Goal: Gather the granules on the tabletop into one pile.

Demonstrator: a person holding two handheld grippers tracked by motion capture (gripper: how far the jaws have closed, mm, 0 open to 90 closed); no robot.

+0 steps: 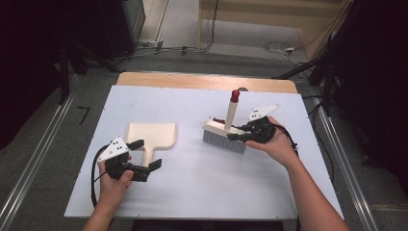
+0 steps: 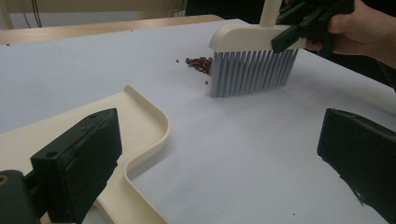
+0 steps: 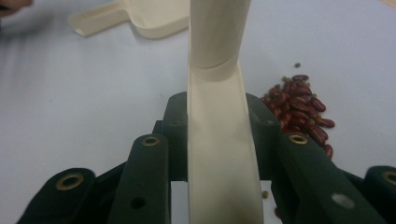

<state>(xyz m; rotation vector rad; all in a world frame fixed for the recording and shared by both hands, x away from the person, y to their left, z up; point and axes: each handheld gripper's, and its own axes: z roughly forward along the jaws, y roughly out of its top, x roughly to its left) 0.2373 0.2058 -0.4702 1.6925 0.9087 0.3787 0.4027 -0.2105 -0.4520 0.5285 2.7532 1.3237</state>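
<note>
A cream dustpan (image 1: 151,134) lies flat on the left of the white table (image 1: 202,187). My left gripper (image 1: 146,154) is open at the end of its handle, with no pad pressing on it. In the left gripper view the dustpan (image 2: 140,116) runs under one jaw of the left gripper (image 2: 219,158). A brush (image 1: 223,137) with grey bristles and a red-tipped cream handle stands right of centre. My right gripper (image 1: 238,132) is shut on it; the pads clamp the handle (image 3: 219,140) low down. A small pile of red beans (image 1: 217,119) (image 3: 299,107) (image 2: 200,64) lies against the bristles (image 2: 252,70).
A wooden strip (image 1: 207,82) borders the table's far edge. Metal rails (image 1: 29,168) run along the floor on both sides. Cables (image 1: 279,48) lie on the floor beyond the table. A few stray beans (image 3: 297,65) sit apart from the pile.
</note>
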